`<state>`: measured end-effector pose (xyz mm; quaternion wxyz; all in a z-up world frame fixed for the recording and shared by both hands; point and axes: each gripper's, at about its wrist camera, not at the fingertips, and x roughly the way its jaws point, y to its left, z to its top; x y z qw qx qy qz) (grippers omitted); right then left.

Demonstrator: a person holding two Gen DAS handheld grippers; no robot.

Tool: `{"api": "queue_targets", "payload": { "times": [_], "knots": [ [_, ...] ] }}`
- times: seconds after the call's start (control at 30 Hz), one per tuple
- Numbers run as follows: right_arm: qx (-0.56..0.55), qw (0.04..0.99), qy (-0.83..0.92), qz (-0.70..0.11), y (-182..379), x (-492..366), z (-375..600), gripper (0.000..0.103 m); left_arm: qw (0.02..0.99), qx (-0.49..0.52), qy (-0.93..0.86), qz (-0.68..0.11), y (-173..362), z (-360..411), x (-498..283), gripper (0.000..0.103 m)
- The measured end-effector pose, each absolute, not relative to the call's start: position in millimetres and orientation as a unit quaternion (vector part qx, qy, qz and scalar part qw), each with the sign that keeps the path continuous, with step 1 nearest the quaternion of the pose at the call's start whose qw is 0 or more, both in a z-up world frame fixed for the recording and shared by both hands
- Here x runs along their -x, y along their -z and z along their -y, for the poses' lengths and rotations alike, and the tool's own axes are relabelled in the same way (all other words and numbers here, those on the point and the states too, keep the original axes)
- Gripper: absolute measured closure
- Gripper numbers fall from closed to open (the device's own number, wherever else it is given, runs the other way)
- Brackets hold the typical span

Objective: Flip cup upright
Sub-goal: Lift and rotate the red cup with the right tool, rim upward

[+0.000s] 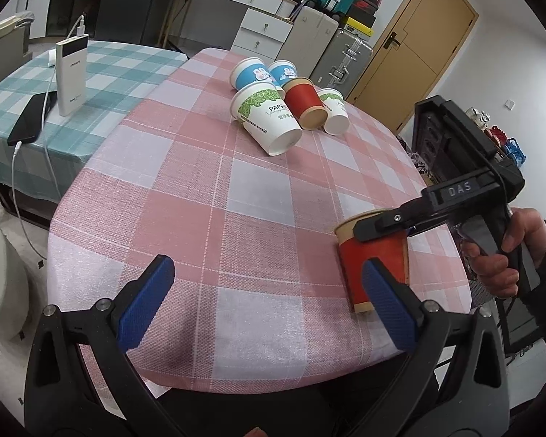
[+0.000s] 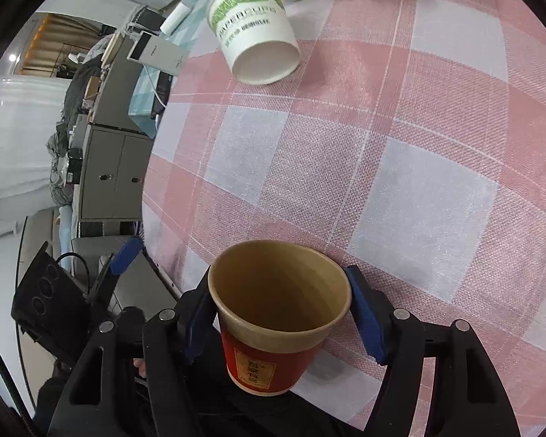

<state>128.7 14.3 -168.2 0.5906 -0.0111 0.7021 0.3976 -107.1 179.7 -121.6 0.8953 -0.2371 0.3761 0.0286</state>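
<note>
Right wrist view shows the red cup [image 2: 273, 331] sitting between the blue pads [image 2: 366, 318] of the right hand-held gripper [image 2: 278, 313], its brown mouth facing the camera at about 6 o'clock in the frame. The left pad presses the cup wall; whether the right pad touches the rim is hard to tell, though the gripper seems clamped on the cup. From the left wrist view, the same red cup [image 1: 376, 266] stands near the worktop [image 1: 236, 189] edge at roughly 4 o'clock, mouth up and slightly tilted, with the right hand-held gripper [image 1: 378, 227] reaching in at rim height, held by a hand [image 1: 506, 255]. The left hand-held gripper [image 1: 269, 302] hangs with its fingers wide apart, holding nothing, the cup just behind its right pad. A cluster of cups [image 1: 284, 105] lies on its sides at 12 o'clock, well apart.
</note>
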Motion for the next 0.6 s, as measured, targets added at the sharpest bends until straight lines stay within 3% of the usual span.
{"api": "queue_targets", "payload": {
  "times": [0.2, 0.6],
  "knots": [
    [0.022, 0.657, -0.422, -0.625, 134.5, -127.0, 8.6, 0.035, 0.900, 0.221, -0.023, -0.375, 113.1, -167.6, 87.1, 0.001],
    [0.016, 0.846, -0.368, -0.386, 73.3, -136.4, 115.6, 0.035, 0.909, 0.176, -0.014, -0.378, 84.6, -118.2, -14.6, 0.001]
  ]
}}
